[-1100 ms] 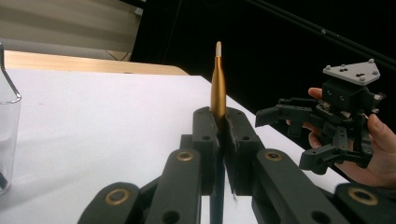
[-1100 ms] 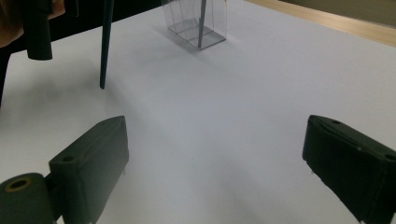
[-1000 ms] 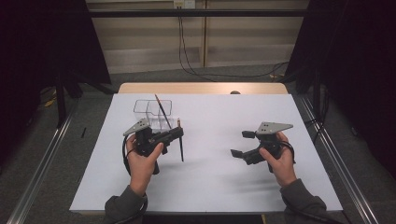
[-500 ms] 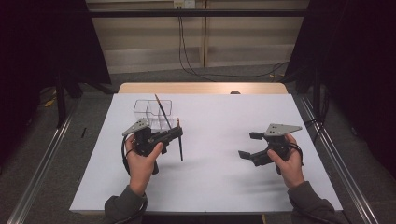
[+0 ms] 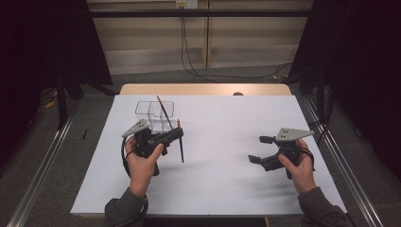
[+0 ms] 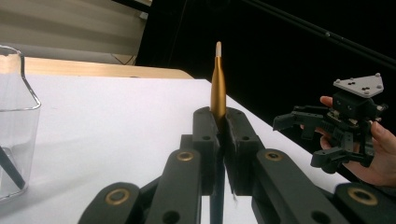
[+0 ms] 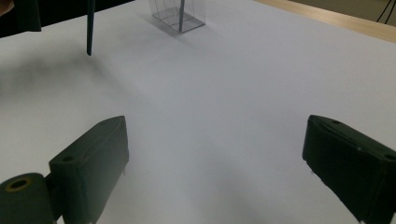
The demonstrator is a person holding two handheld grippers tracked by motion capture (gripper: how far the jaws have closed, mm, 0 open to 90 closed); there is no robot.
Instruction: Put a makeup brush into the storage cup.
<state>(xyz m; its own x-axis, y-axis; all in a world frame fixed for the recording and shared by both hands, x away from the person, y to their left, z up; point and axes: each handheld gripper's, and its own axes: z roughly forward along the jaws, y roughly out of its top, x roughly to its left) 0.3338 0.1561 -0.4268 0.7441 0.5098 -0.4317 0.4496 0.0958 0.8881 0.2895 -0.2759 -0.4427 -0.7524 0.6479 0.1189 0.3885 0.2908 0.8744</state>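
Observation:
My left gripper is shut on a paintbrush, held upright. Its gold ferrule and pale tip rise above the closed jaws of the left gripper, and the dark handle hangs down toward the white sheet. Just behind it stands a clear plastic holder with a second dark brush leaning in it. My right gripper hovers over the right side of the table, open and holding nothing. In the right gripper view the right gripper has its jaws far apart over bare sheet.
A white sheet covers the table, with a wooden edge at the far side. Metal rails run along both sides. Dark curtains and cables lie beyond.
My right gripper has drifted to the right, toward the table's right edge, still open. The left gripper and its brush have stayed in place.

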